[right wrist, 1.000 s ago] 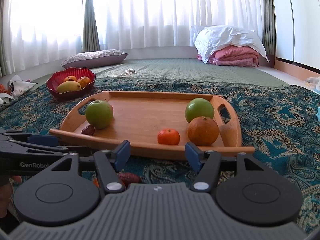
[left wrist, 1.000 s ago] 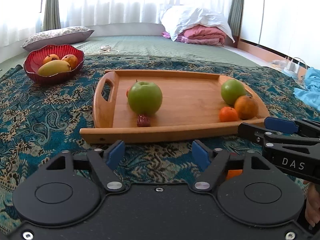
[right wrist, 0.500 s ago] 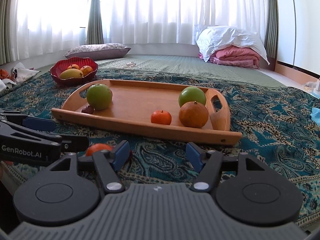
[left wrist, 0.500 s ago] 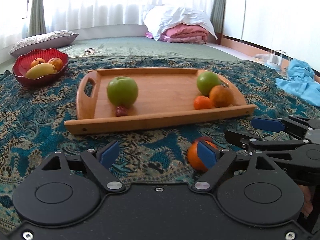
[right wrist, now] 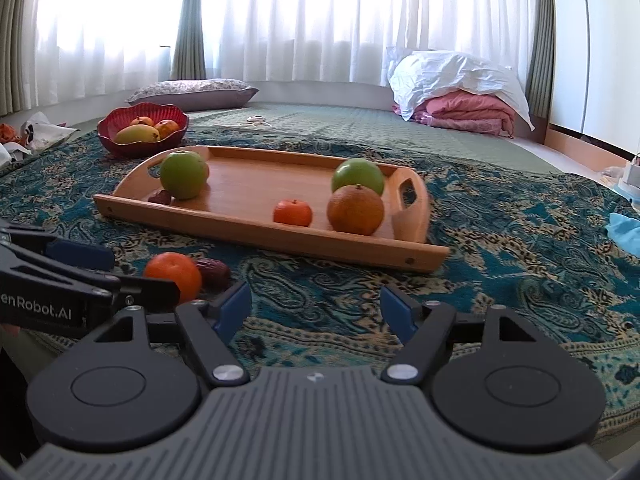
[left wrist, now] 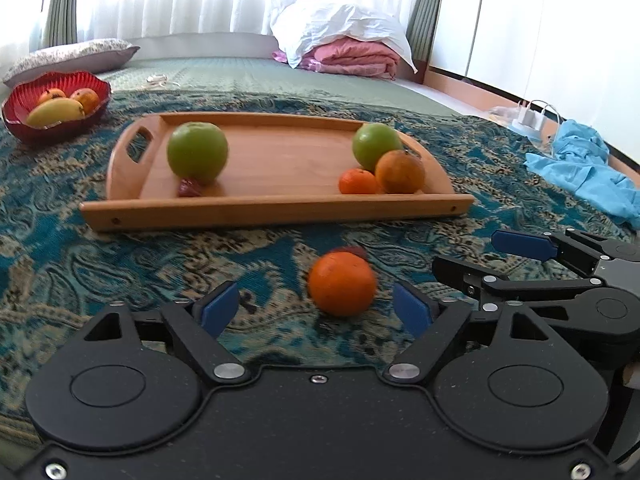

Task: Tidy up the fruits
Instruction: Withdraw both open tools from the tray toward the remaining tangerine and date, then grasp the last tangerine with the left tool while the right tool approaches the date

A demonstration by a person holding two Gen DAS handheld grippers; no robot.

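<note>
A: Left wrist view first. What has changed?

B: The camera has pulled back from the rectangular wooden tray (left wrist: 276,210). A second ago a loose round orange mandarin (left wrist: 342,283) was hidden behind the left gripper (left wrist: 316,312); now it lies on the teal paisley rug (left wrist: 100,264) just ahead of the spread, empty blue fingers (left wrist: 219,308). I judge it the next pickup, bound for the tray.

A: And the right gripper (left wrist: 476,258)?

B: It shows side-on here, released and holding nothing.

A: Right wrist view?

B: Its own jaws stand wide apart over bare rug. This view shows the dark red wrinkled date (right wrist: 214,273) touching the mandarin, barely a sliver in the other. It also shows the tray's small tangerine (right wrist: 292,213) apart from the big dull orange (right wrist: 355,209).
</note>
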